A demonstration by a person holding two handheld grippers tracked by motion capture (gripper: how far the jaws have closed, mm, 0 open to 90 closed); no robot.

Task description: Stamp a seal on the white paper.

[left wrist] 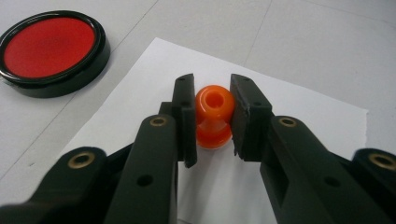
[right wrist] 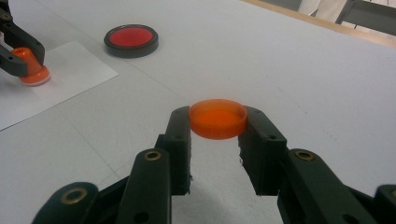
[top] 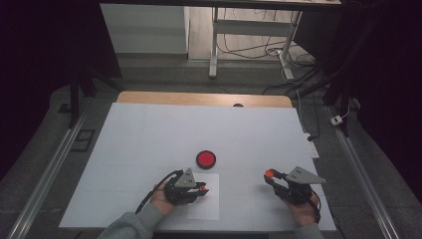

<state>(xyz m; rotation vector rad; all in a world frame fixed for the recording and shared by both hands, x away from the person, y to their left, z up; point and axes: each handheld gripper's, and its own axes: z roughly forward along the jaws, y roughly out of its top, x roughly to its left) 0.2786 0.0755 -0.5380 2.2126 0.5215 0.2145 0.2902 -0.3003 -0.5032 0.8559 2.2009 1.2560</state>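
My left gripper point(left wrist: 212, 121) jaws pinch an orange stamp point(left wrist: 214, 116) standing on white paper point(left wrist: 299, 112). My right gripper point(right wrist: 218, 135) jaws clamp a shallow orange cap point(right wrist: 218, 118) above the white bench point(top: 149, 129); room dark.

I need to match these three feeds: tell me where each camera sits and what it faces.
High view: above the person's side, looking forward and down on the table; forearms, left gripper, right gripper.
Left gripper view: along its black jaws, shut on the orange stamp over the white paper.
Right gripper view: along its jaws holding the orange cap.
Shared: the red ink pad.
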